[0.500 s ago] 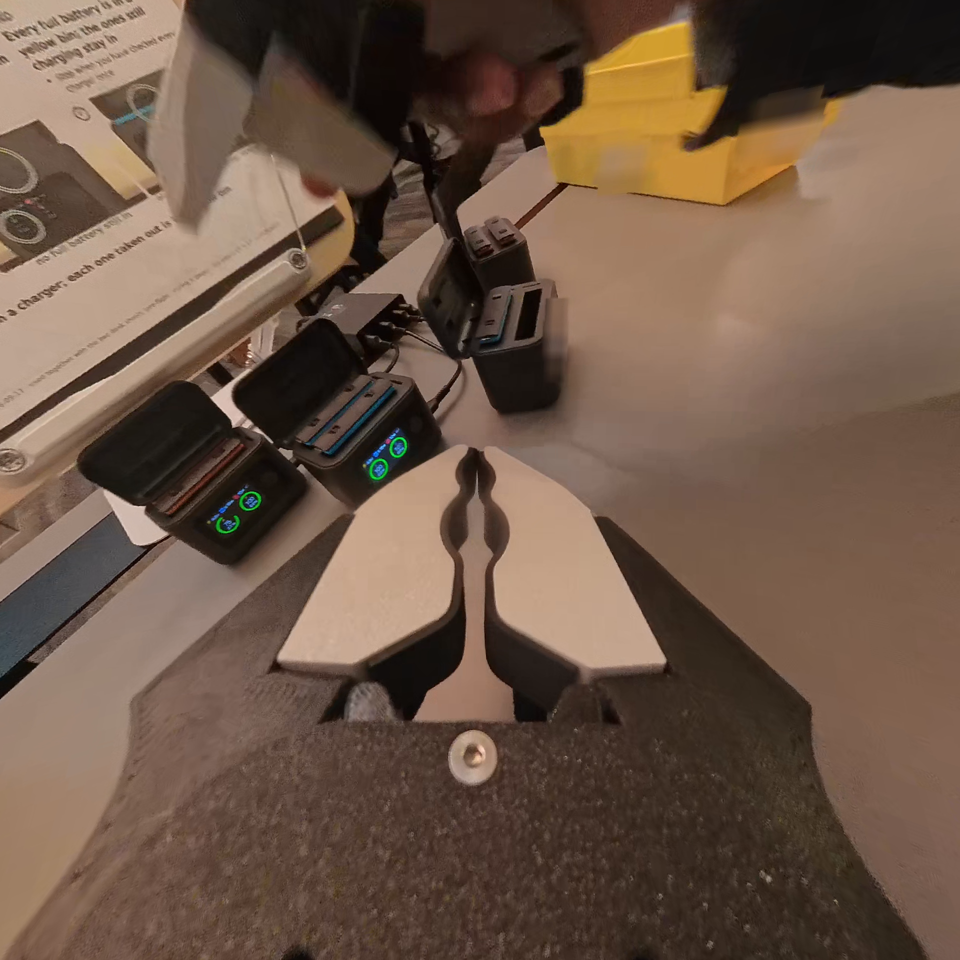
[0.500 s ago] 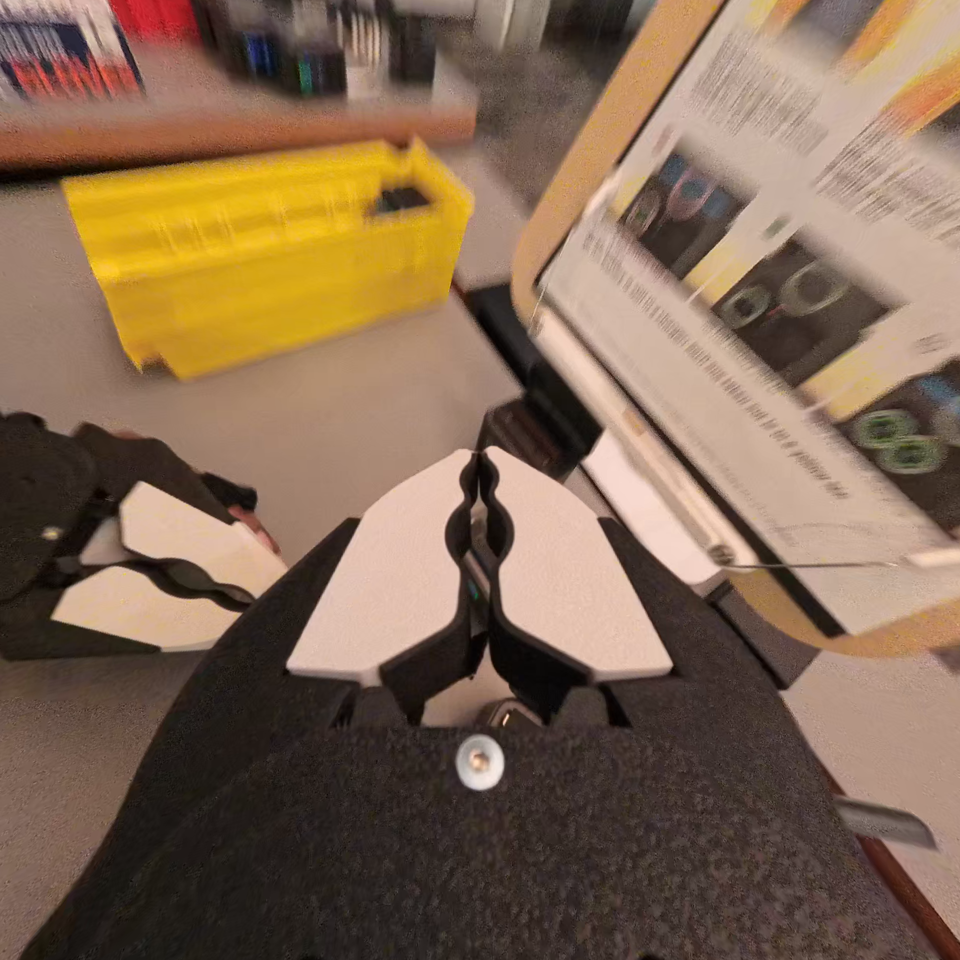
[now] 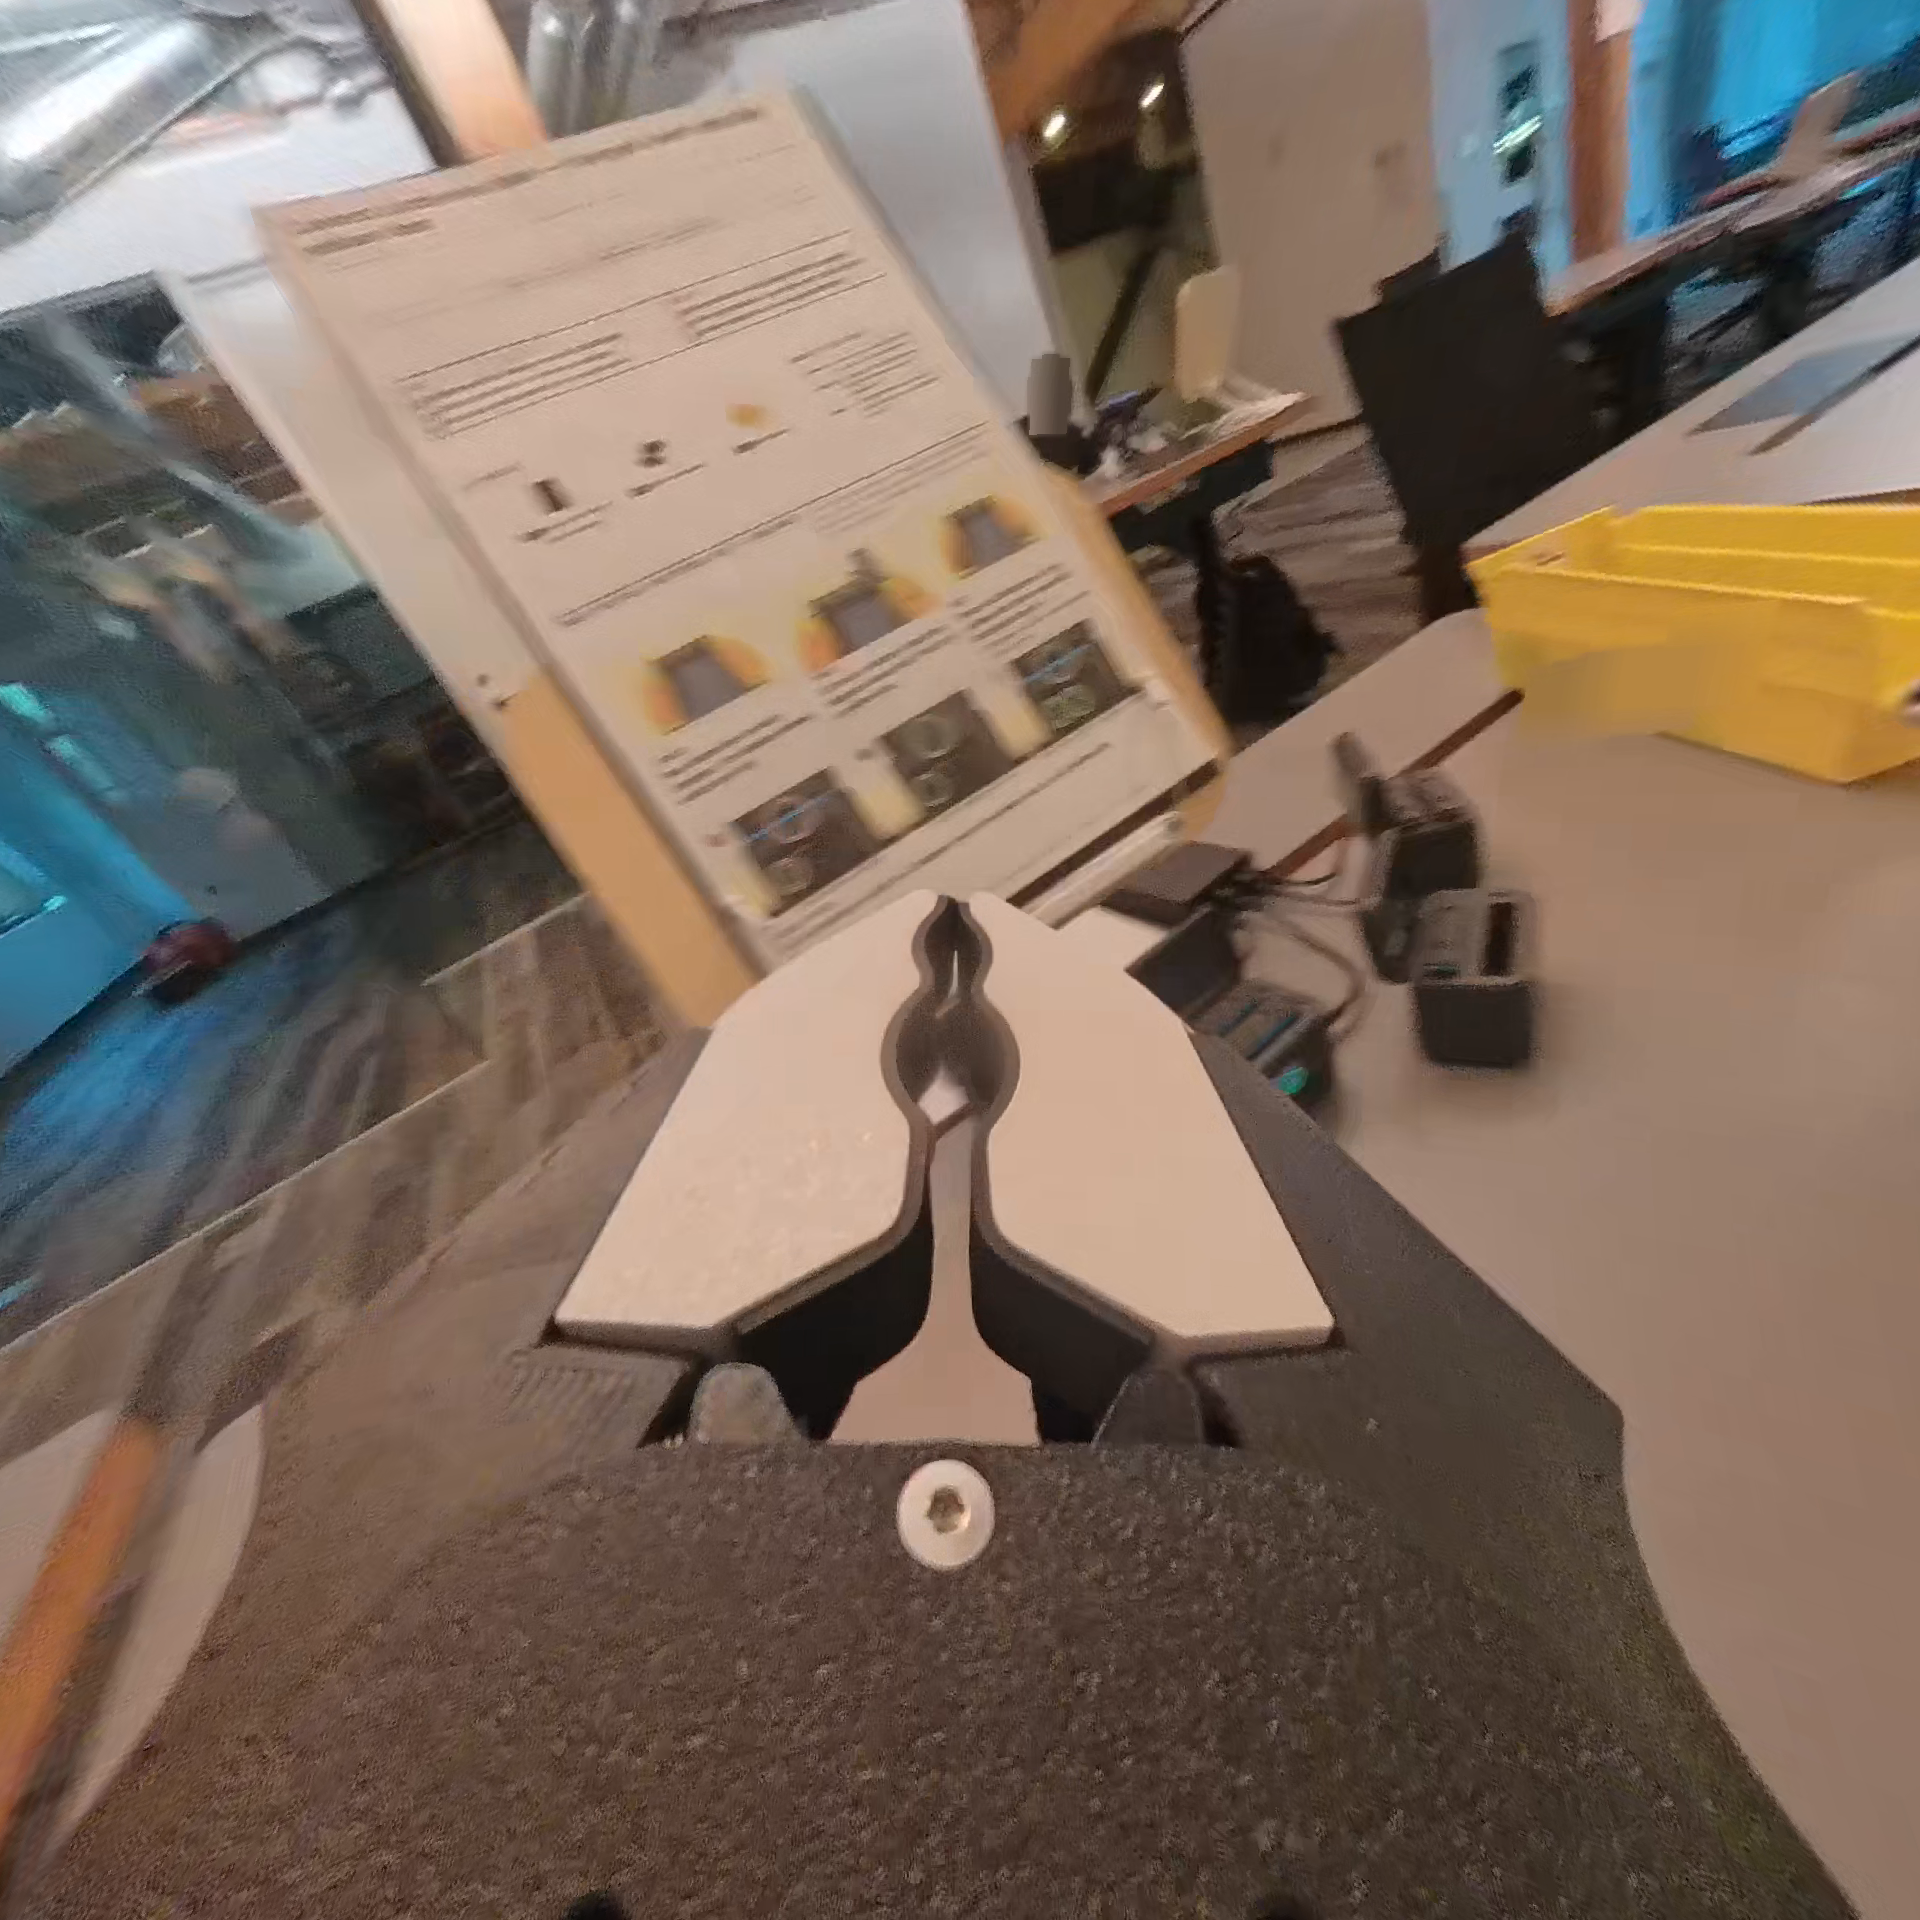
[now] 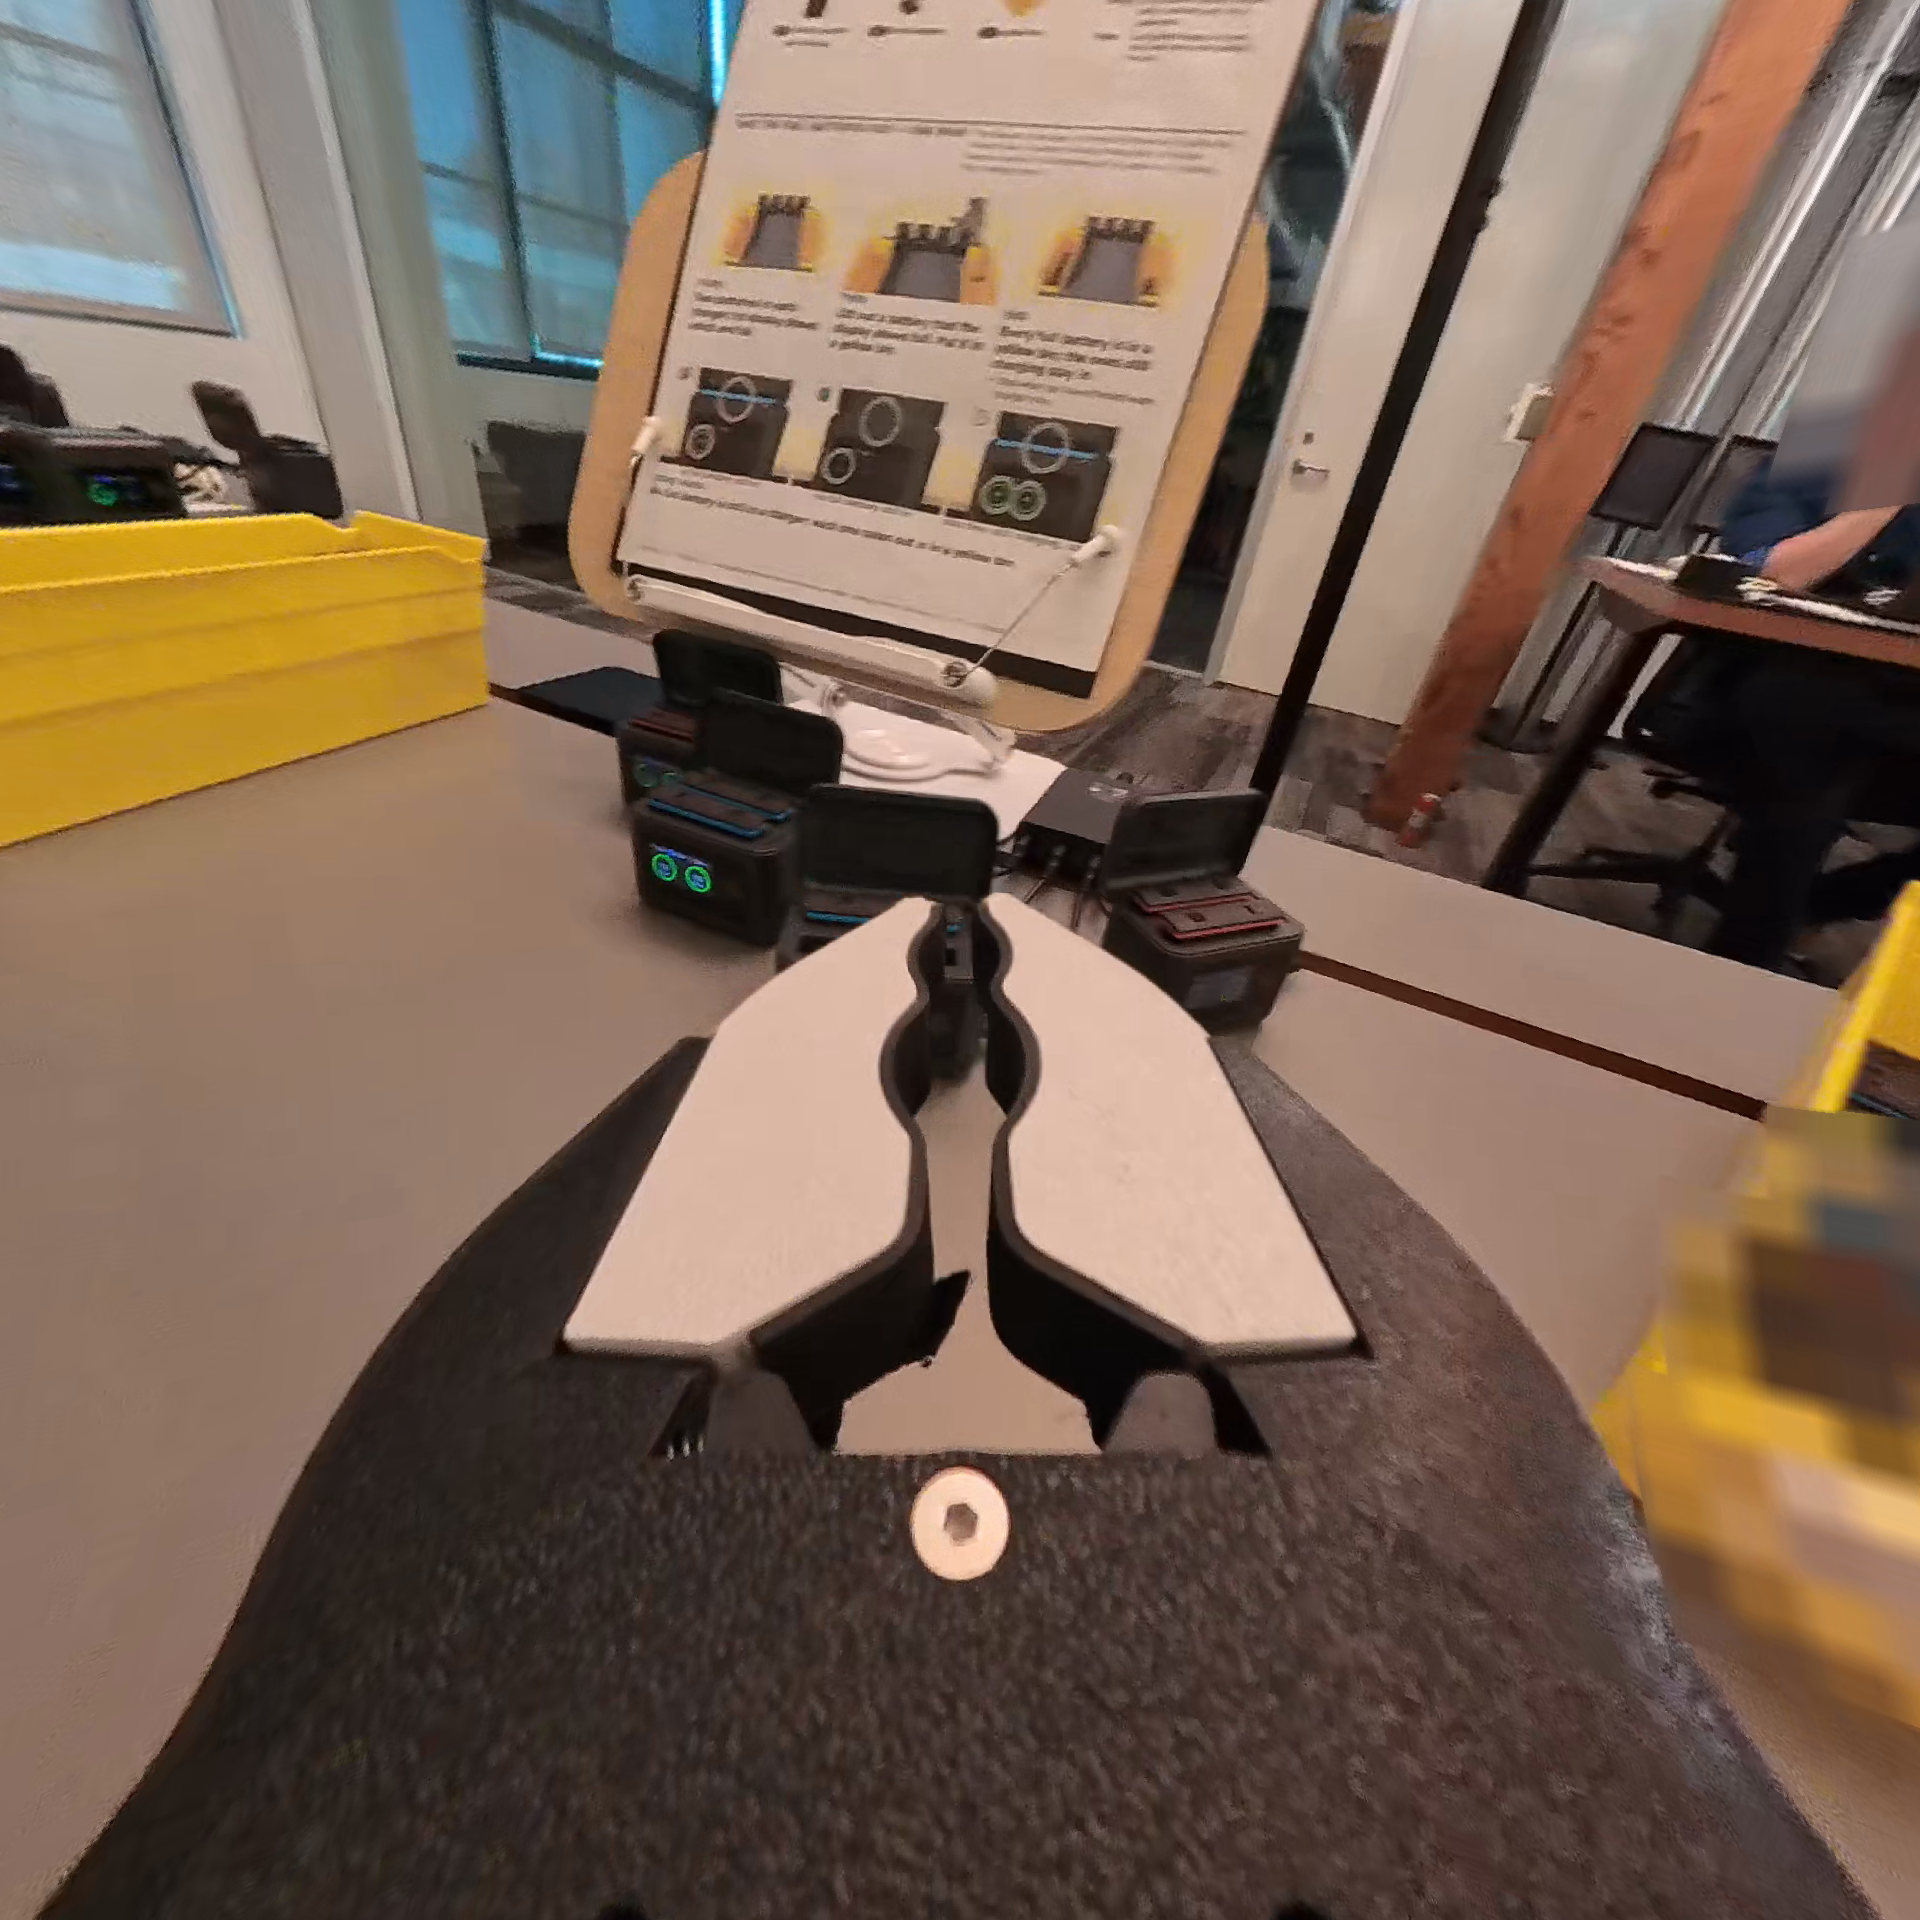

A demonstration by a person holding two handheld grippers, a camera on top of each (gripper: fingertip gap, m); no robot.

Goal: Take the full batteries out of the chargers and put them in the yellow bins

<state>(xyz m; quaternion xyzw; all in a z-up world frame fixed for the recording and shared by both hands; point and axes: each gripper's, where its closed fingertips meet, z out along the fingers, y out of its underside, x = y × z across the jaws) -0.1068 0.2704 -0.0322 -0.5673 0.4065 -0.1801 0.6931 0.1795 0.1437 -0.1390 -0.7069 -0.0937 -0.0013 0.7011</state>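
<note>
Several black chargers with open lids stand on the grey table; one [image 4: 707,868] shows two green rings, and one [image 4: 1205,940] has red-trimmed batteries. My right gripper [image 4: 958,906] sits low just in front of the middle charger [image 4: 894,847]. Its fingers are a narrow gap apart, closed on a dark battery [image 4: 951,997]. My left gripper [image 3: 961,914] is shut and empty. It is raised off the table and points at the instruction board [image 3: 727,520]. The chargers [image 3: 1475,977] lie to its right. Yellow bins stand at the left [image 4: 239,644] and at the right edge [image 4: 1860,1023].
The instruction board [image 4: 935,343] stands on a stand behind the chargers. A black power hub [image 4: 1081,821] with cables sits among them. The table's far edge runs just behind. A seated person [image 4: 1829,551] is at a desk far right. A yellow bin [image 3: 1714,644] is at the right. About 35 cm separates my left fingertips from my right. It is some 15 cm from my right tips to the middle charger [image 4: 894,847].
My left gripper has swung up and left, from aiming down at the chargers to aiming at the board. My right gripper has turned from the yellow bin to face the chargers, low over the table.
</note>
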